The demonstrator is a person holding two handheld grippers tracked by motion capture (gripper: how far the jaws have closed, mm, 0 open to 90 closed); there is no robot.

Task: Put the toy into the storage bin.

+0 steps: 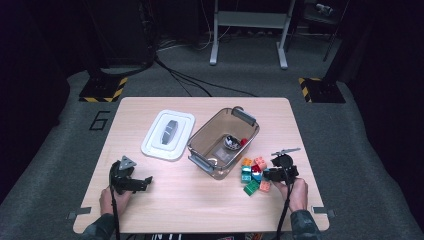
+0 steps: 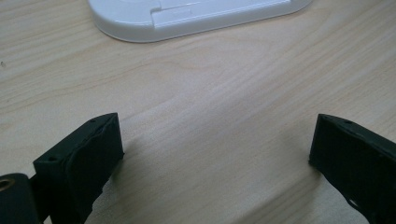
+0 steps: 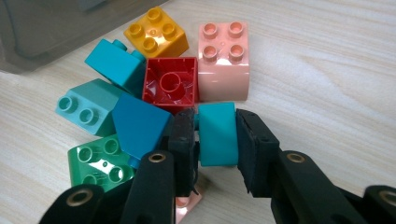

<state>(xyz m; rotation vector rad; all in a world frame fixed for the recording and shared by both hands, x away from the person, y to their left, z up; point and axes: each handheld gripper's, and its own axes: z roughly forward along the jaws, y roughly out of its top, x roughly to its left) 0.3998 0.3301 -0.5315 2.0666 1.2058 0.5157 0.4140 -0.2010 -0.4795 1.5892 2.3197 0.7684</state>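
A pile of toy bricks (image 1: pixel 252 172) lies on the table just right of the clear bin (image 1: pixel 200 137). My right gripper (image 3: pixel 215 126) is shut on a teal brick (image 3: pixel 217 135) at the near side of the pile, its pads pressing both sides. Around it lie a red brick (image 3: pixel 170 86) upside down, a pink brick (image 3: pixel 223 60), an orange brick (image 3: pixel 156 32), a blue brick (image 3: pixel 137 123) and a green brick (image 3: pixel 98 161). In the high view, the right gripper (image 1: pixel 267 175) points left into the pile. My left gripper (image 1: pixel 145 181) rests open over bare wood at the front left, its jaws (image 2: pixel 215 135) wide apart.
The bin holds a small silver object (image 1: pixel 231 142) and a red piece (image 1: pixel 243 142). Its white lid (image 1: pixel 168 134) lies flat to the left of the bin; the lid's edge (image 2: pixel 187 18) sits just ahead of the left jaws. Cables cross the floor behind the table.
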